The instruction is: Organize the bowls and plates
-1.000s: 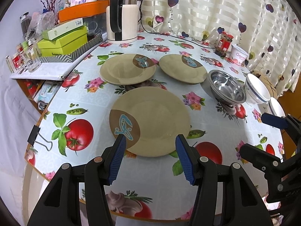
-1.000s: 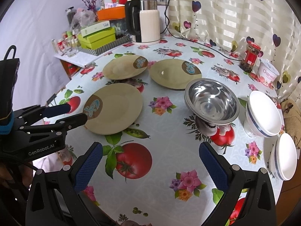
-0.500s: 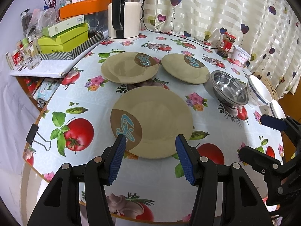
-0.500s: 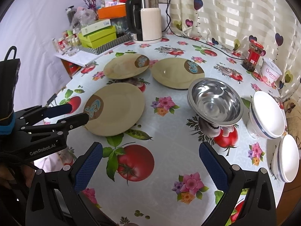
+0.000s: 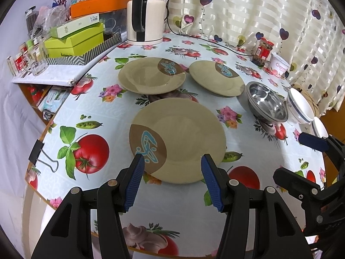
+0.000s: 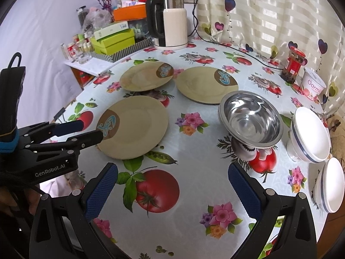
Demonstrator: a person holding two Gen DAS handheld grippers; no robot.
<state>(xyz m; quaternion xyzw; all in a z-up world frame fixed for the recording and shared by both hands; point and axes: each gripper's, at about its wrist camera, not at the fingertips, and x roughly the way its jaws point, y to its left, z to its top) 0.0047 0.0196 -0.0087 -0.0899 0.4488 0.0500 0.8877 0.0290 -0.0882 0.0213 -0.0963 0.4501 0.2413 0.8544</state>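
Three tan plates with a brown-and-blue patch lie on the table: a near plate, a far-left plate and a far-right plate. A steel bowl sits right of them, then a white bowl with a blue band and a second white bowl. My left gripper is open, hovering at the near plate's front rim. My right gripper is open and empty over bare tablecloth.
A kettle with its cord, stacked boxes, a red-lidded jar and a tub line the back of the round table. A binder clip grips the left edge.
The left gripper has drifted slightly forward toward the near plate. The right gripper has shifted a little too. Both stay open and nothing on the table has moved.
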